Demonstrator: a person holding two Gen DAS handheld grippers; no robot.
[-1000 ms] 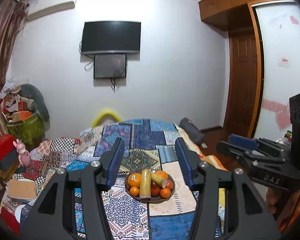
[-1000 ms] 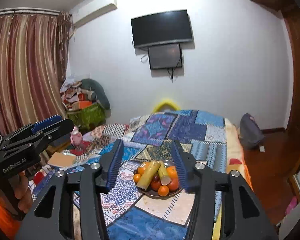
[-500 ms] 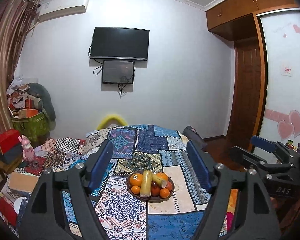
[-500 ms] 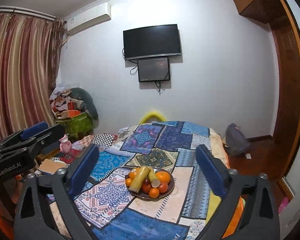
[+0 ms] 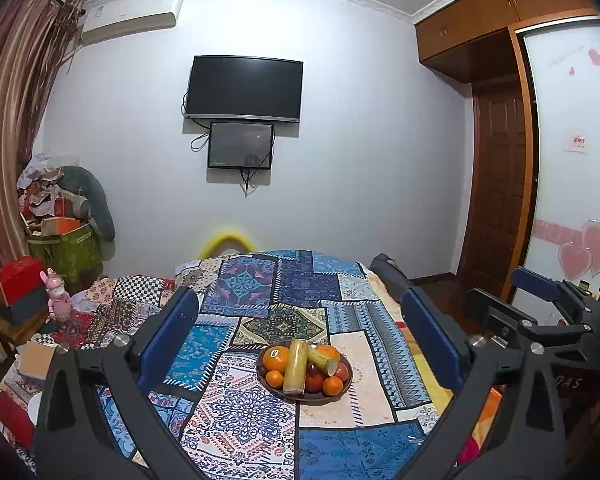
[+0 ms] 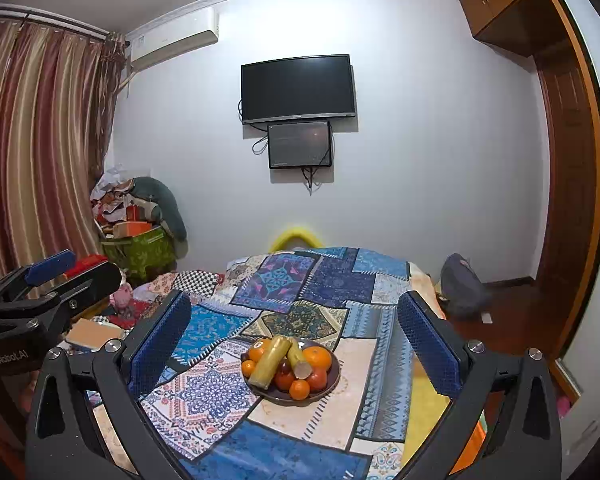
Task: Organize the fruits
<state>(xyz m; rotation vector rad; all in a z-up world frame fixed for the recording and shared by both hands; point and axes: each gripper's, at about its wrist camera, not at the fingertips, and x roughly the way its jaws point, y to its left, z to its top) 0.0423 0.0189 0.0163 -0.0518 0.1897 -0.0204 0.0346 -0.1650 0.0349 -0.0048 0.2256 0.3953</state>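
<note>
A dark round bowl of fruit sits on a patchwork-covered table. It holds several oranges, red fruits and two yellow-green cane pieces. The bowl also shows in the right wrist view, with the oranges and cane pieces. My left gripper is open and empty, held above and short of the bowl. My right gripper is open and empty, likewise short of the bowl. Each gripper shows at the other view's edge.
A bed with a patchwork cover lies beyond the table. Clutter and boxes stand at the left by the curtain. A TV hangs on the far wall. A wooden door and wardrobe are on the right.
Both grippers have opened wide from a narrower gap. Both have pulled back and risen, so the bowl looks smaller and farther.
</note>
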